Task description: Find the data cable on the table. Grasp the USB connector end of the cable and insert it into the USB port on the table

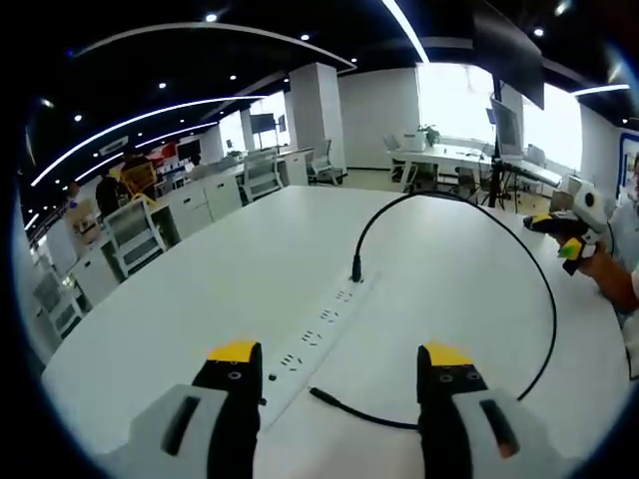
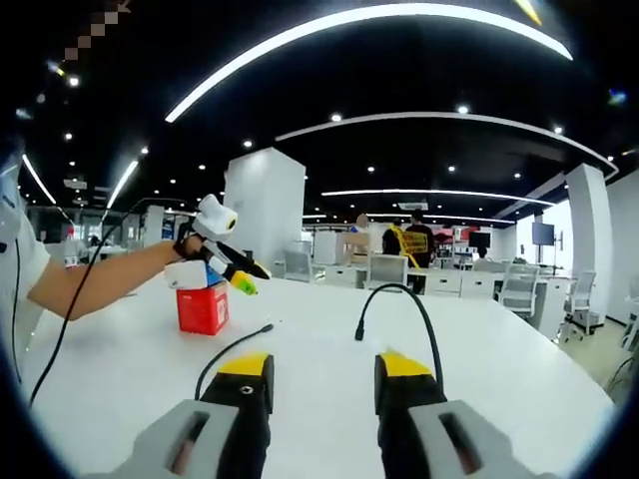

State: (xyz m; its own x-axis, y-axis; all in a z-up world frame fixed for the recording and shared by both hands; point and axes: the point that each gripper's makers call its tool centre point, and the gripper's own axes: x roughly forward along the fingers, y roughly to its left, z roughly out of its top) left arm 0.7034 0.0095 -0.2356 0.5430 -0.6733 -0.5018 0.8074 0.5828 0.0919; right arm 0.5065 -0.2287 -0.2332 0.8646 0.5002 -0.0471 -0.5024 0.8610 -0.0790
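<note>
A black data cable (image 1: pixel 552 299) lies in a wide loop on the white table (image 1: pixel 200 299). One end stands plugged into the power strip (image 1: pixel 319 329) set in the tabletop. Its free connector end (image 1: pixel 321 395) lies between my left gripper's jaws, just past the tips. My left gripper (image 1: pixel 339 364) is open and holds nothing. A hand holds my right gripper (image 1: pixel 567 244) above the table's right side. In the right gripper view, the right gripper (image 2: pixel 324 364) is open and empty, the cable (image 2: pixel 427 329) arches beyond it, and the free end (image 2: pixel 266 326) lies to the left.
A red box (image 2: pixel 203 307) with a white object on top stands on the table under the left gripper (image 2: pixel 240 274) and a person's forearm (image 2: pixel 100 279). Office desks, chairs (image 1: pixel 135 235), people and a monitor stand (image 1: pixel 504 125) surround the table.
</note>
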